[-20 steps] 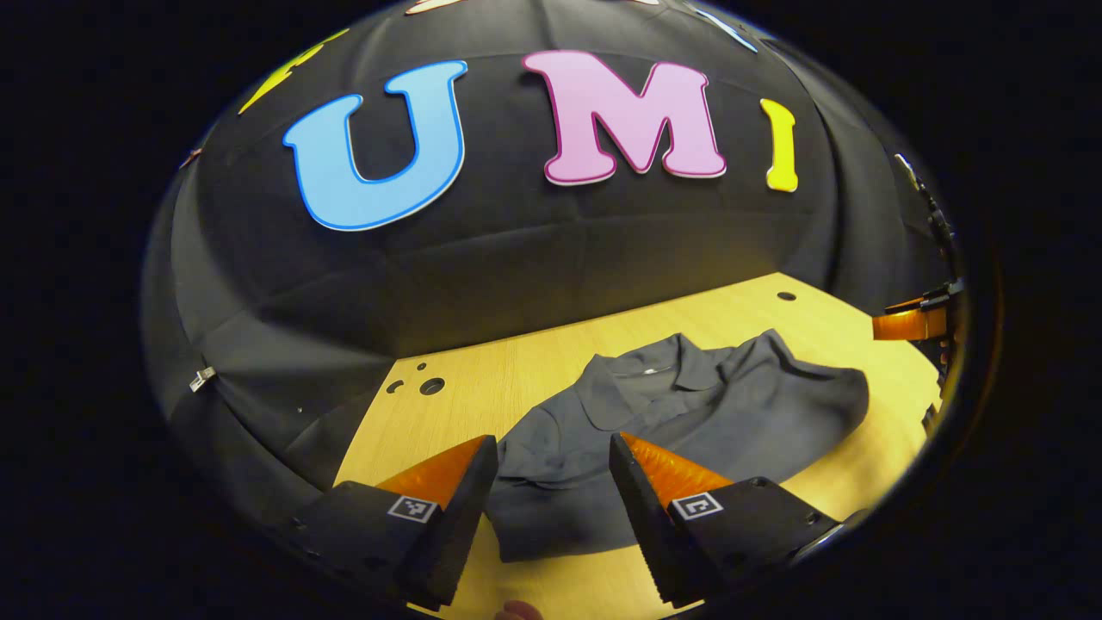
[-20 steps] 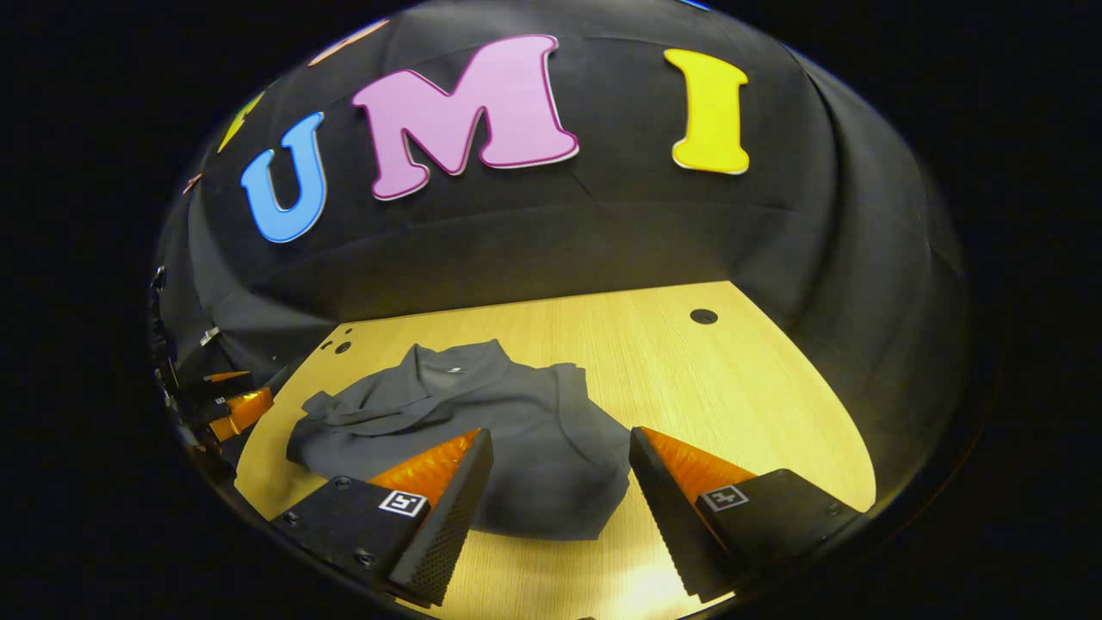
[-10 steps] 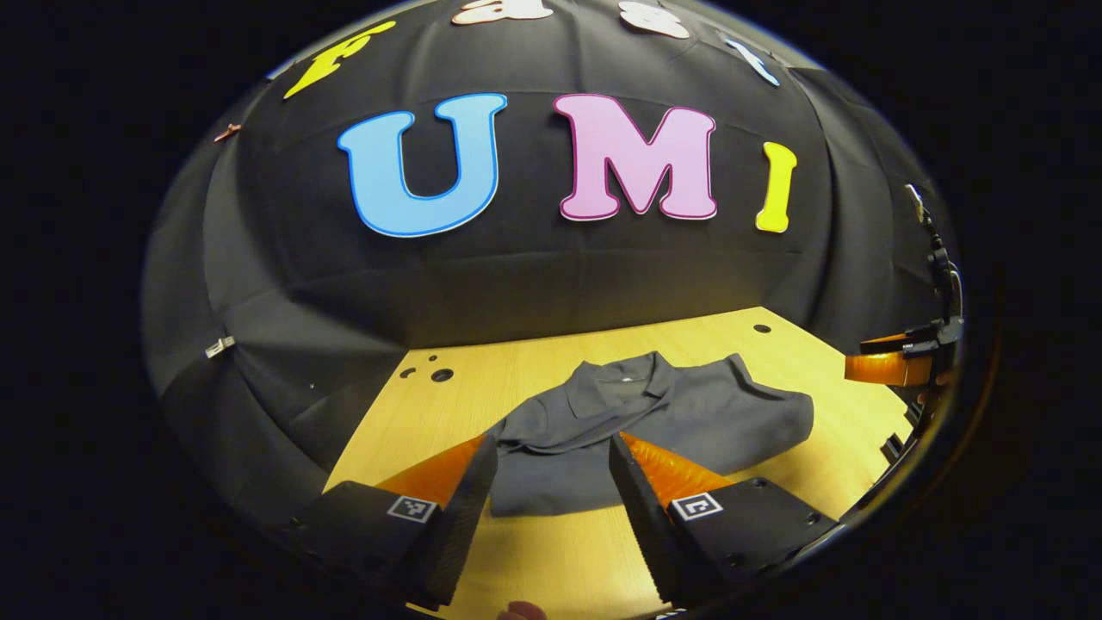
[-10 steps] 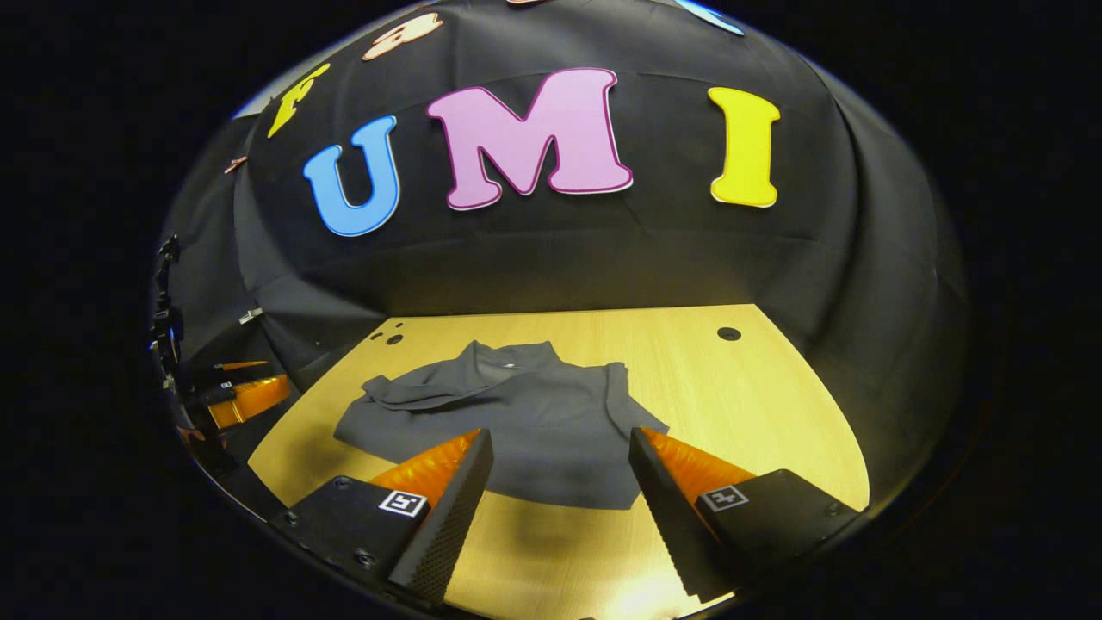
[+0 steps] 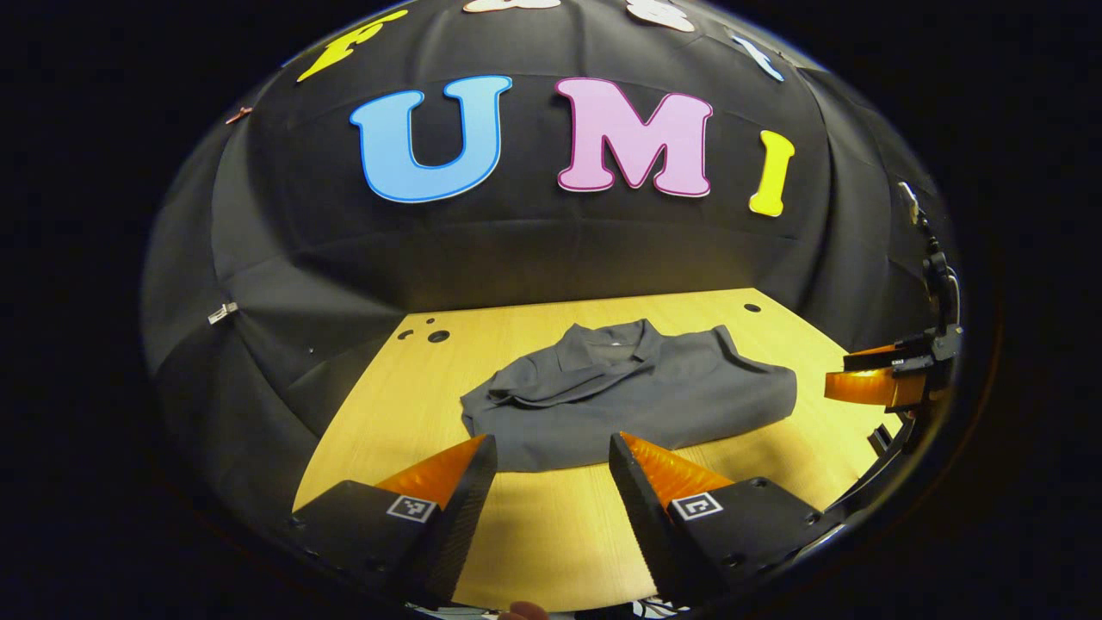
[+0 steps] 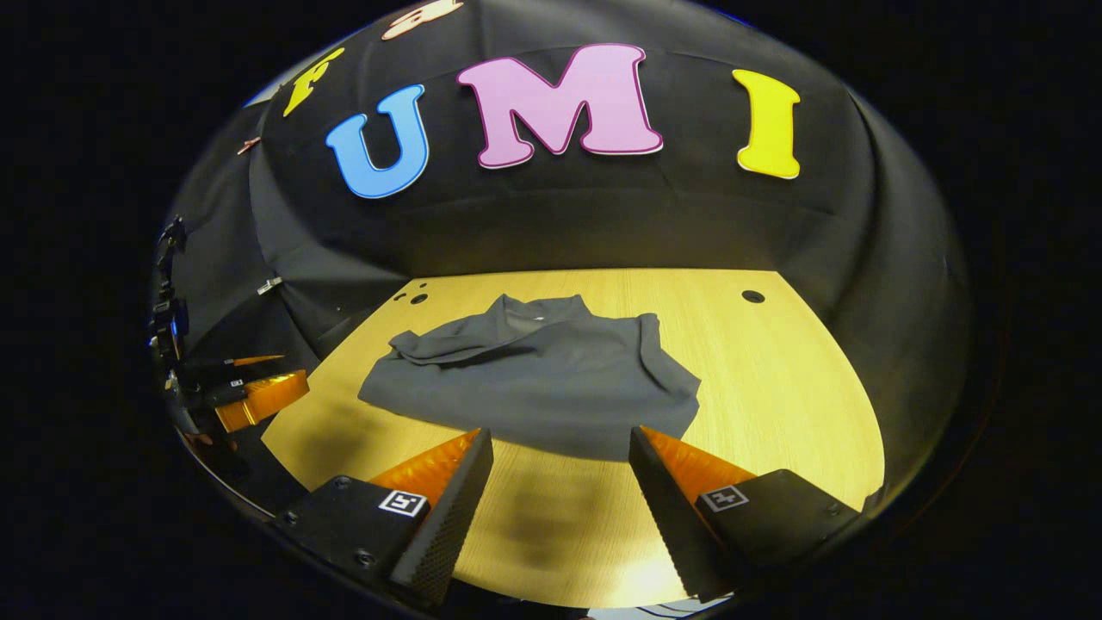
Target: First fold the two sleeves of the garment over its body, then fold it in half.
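Left gripper view: the left gripper (image 5: 551, 482) hangs with jaws spread and empty over bare wooden surface (image 5: 551, 534), and the grey garment (image 5: 628, 400) lies just beyond its fingertips, slightly right of centre. In the right gripper view the right gripper (image 6: 560, 482) is likewise spread, holding nothing, with the garment ahead and a little left. The garment's long axis runs left to right, collar (image 6: 529, 310) on the far side, sleeves apparently already folded in. Both grippers look about equally near its near edge, the likely edge to lift for the half fold.
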`<act>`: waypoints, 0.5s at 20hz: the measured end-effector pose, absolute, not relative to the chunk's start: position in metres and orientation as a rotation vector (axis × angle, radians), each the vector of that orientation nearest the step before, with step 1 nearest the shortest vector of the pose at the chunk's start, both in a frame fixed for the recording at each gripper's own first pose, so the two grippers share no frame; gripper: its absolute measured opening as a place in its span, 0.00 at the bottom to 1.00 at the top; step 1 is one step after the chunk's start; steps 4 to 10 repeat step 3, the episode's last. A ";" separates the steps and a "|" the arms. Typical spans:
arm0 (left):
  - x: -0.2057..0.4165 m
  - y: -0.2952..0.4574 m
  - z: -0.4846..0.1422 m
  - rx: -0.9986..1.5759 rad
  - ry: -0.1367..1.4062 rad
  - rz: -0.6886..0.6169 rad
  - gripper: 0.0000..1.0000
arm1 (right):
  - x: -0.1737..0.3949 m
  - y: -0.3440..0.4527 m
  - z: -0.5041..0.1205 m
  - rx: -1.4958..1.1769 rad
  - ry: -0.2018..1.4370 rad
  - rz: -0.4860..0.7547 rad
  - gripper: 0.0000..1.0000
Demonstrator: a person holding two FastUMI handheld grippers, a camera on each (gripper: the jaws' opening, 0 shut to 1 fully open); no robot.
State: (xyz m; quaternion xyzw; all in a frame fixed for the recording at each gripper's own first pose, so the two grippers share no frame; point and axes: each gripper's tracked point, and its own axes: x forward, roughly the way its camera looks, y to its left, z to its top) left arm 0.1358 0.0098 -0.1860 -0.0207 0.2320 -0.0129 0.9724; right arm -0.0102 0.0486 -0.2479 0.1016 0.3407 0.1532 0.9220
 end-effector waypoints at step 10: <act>0.130 0.009 -0.190 -0.026 0.476 -0.051 0.84 | -0.007 0.051 -0.246 0.223 0.702 0.289 0.99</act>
